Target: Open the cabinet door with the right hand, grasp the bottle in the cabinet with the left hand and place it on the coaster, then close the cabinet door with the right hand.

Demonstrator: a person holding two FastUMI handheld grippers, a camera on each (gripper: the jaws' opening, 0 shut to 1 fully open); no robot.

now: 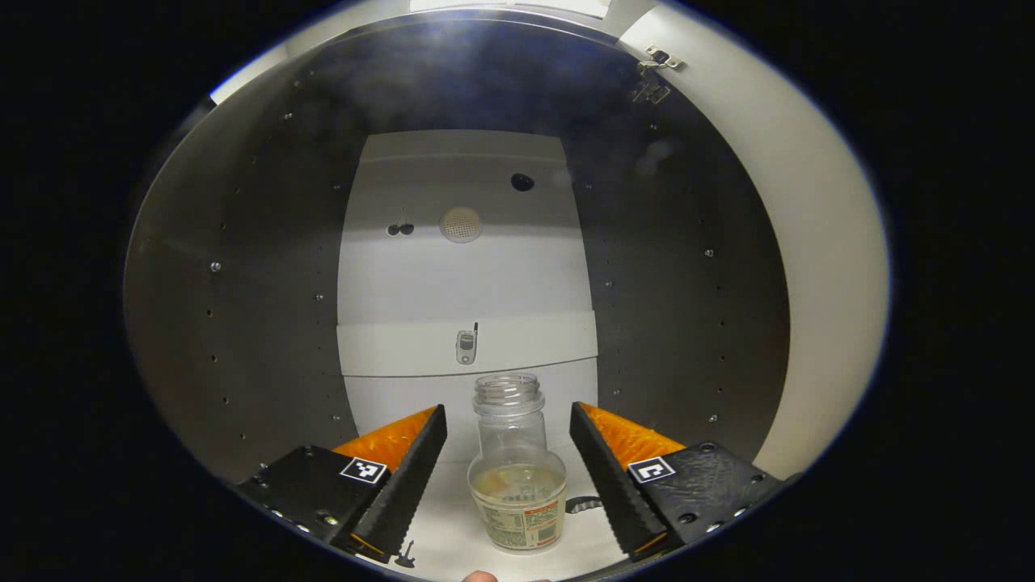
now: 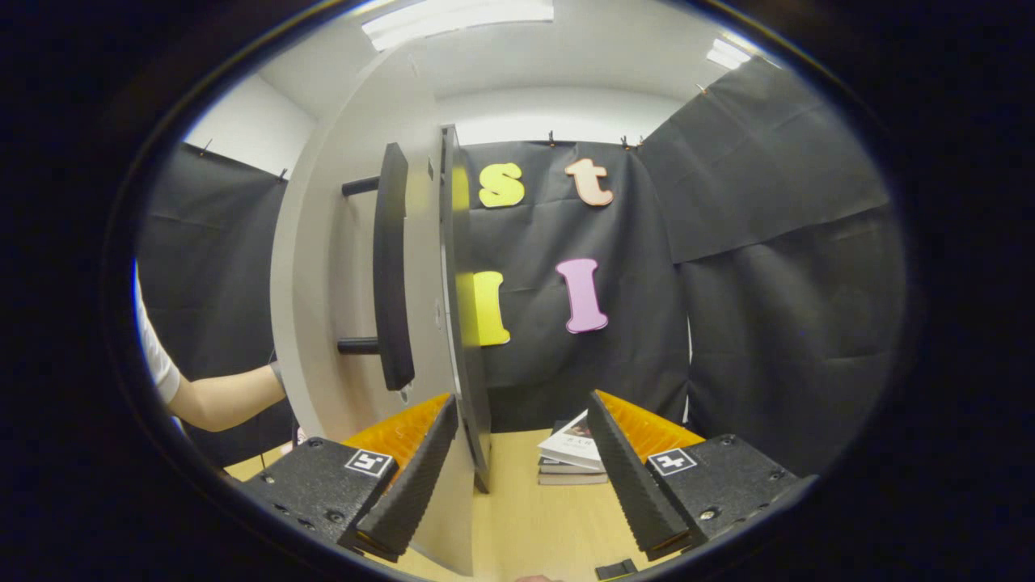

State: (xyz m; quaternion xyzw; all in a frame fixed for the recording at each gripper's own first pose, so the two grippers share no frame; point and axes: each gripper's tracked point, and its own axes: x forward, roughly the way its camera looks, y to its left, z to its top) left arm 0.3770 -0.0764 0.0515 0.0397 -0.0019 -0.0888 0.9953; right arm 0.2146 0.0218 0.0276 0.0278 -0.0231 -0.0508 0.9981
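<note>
In the left gripper view, a clear capless bottle [image 1: 517, 469] with a labelled base stands on the cabinet's white floor [image 1: 449, 525]. My left gripper [image 1: 508, 477] is open, its fingers on either side of the bottle and apart from it. The cabinet's dark side walls [image 1: 259, 323] surround the view. In the right gripper view, the white cabinet door [image 2: 340, 299] stands swung open, seen nearly edge-on, with its black bar handle [image 2: 393, 267] facing left. My right gripper [image 2: 521, 477] is open around the door's free edge [image 2: 465, 323], pressing on nothing.
A stack of books [image 2: 572, 454] lies on the wooden table [image 2: 525, 517] beyond the door. A person's arm [image 2: 222, 396] reaches in at the left behind the door. Small wall fittings [image 1: 466, 345] sit at the cabinet's white back.
</note>
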